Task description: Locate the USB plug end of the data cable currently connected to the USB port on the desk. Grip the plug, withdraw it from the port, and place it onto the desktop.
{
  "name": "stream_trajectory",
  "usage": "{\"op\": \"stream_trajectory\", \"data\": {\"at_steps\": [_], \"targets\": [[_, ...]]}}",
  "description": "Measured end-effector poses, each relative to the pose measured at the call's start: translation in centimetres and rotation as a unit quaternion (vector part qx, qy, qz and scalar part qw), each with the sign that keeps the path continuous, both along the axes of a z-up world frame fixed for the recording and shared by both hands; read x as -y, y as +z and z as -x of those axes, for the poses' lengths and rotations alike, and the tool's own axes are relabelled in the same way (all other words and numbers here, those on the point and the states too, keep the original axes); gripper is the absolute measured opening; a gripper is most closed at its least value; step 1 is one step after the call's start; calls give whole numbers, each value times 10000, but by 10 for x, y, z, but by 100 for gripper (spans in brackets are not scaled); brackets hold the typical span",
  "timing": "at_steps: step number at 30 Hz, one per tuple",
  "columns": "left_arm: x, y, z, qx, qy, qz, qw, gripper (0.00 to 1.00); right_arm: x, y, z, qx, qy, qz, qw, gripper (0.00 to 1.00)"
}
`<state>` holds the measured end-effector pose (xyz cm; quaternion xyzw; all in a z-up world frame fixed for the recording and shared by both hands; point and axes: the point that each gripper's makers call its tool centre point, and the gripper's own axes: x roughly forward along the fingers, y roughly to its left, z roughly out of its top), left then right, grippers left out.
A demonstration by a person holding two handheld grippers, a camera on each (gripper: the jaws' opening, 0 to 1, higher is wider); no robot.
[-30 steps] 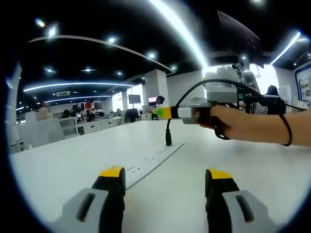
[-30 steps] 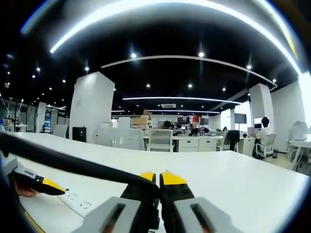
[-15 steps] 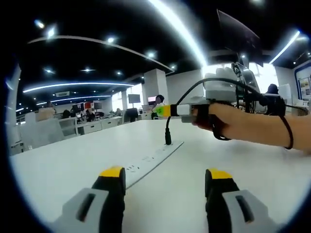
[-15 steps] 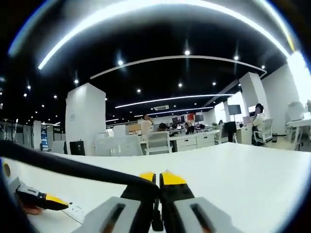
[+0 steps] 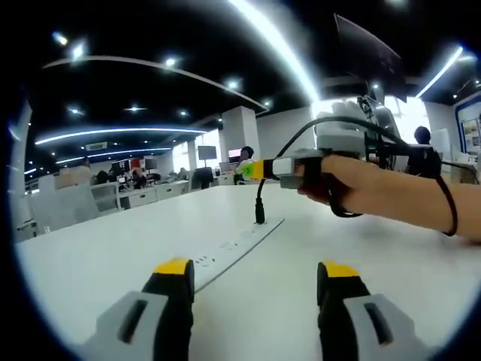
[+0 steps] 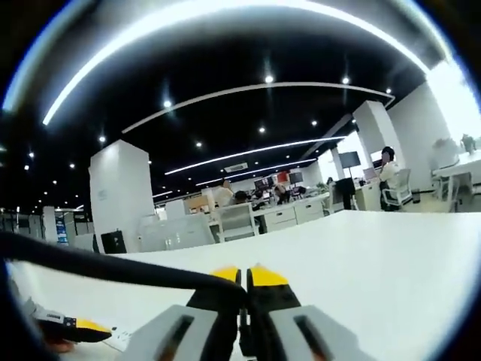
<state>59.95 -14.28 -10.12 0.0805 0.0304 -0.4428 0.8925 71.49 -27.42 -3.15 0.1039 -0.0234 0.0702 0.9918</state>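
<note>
Open-plan office. Beyond my fingertips: long white desk (image 5: 113, 248) with built-in socket strip (image 5: 233, 252). Farther ahead of my jaws, rows of white desks (image 6: 293, 216), office chairs (image 6: 239, 220), monitors (image 5: 208, 153), seated people (image 6: 387, 169). Overhead: dark ceiling, curved light strips (image 6: 225, 94), spotlights. White square pillars (image 6: 120, 195) between workstations.

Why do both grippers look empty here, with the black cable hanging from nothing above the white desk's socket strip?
Only the left gripper is empty, jaws apart. The right gripper view shows the right gripper shut on the black cable, which hangs from it. The rest holds: its plug is above the socket strip on the white desk.
</note>
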Motion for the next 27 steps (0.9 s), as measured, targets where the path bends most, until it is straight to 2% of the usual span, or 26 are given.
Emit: {"op": "stream_trajectory", "data": {"at_steps": [6, 10, 18, 23, 24, 27], "targets": [[0, 0, 0, 1, -3, 0, 10000, 66, 1, 0, 0, -137, 23, -337, 9993, 5], [0, 0, 0, 1, -3, 0, 10000, 66, 1, 0, -1, -152, 23, -429, 9990, 5], [1, 0, 0, 5, -3, -1, 10000, 66, -2, 2, -1, -161, 8, -217, 9996, 5], [1, 0, 0, 7, -2, 0, 10000, 66, -3, 2, -2, -187, -1, 109, 9998, 5], [1, 0, 0, 7, -2, -1, 10000, 66, -10, 0, 3, -193, 11, 111, 9998, 5], [1, 0, -1, 5, -3, 0, 10000, 66, -7, -1, 3, -225, 52, -52, 9997, 5]]}}
